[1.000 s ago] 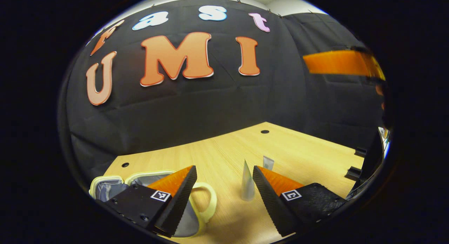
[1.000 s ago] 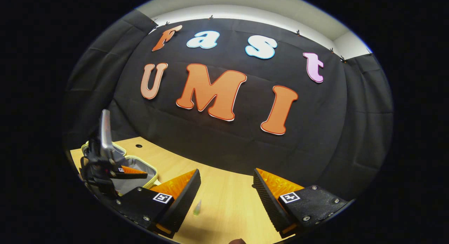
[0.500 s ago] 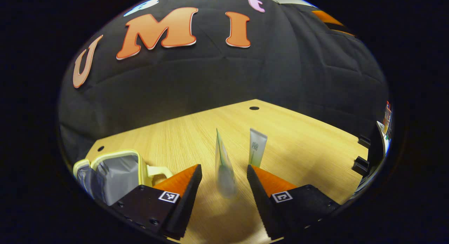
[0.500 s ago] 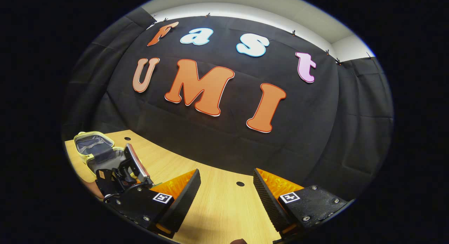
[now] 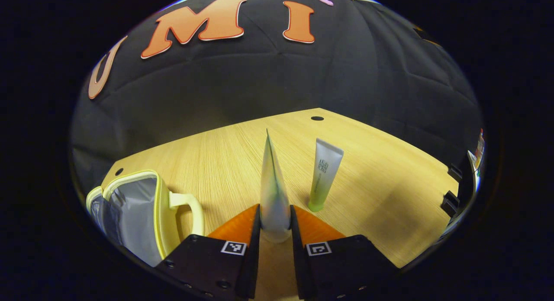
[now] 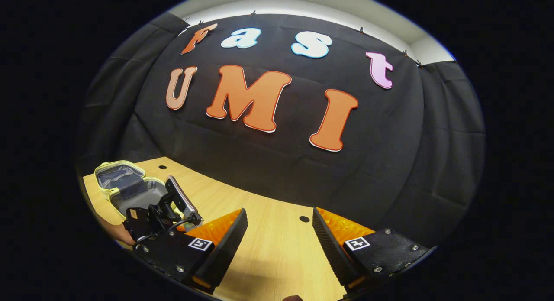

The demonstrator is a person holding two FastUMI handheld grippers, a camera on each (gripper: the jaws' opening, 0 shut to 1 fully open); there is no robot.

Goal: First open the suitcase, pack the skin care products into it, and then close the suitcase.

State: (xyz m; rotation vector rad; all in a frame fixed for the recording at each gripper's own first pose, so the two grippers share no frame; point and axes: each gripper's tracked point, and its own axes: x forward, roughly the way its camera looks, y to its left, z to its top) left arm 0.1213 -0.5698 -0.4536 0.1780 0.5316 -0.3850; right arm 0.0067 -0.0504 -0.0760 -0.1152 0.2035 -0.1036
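So on my left gripper [image 5: 275,225] the fingers are clamped on a skincare tube [image 5: 272,192], standing cap-down on the wooden table [image 5: 381,179] with its crimped end up. A second tube [image 5: 324,173] stands upright just beside it, on the far side from the suitcase [image 5: 138,214]. The suitcase is lying open near the held tube, grey lining showing, yellow handle pointing toward the tube. My right gripper [image 6: 279,240] is spread wide with nothing in it, hanging above the table well apart from the suitcase [image 6: 119,184], and from there I can see the left gripper [image 6: 160,212] next to the case.
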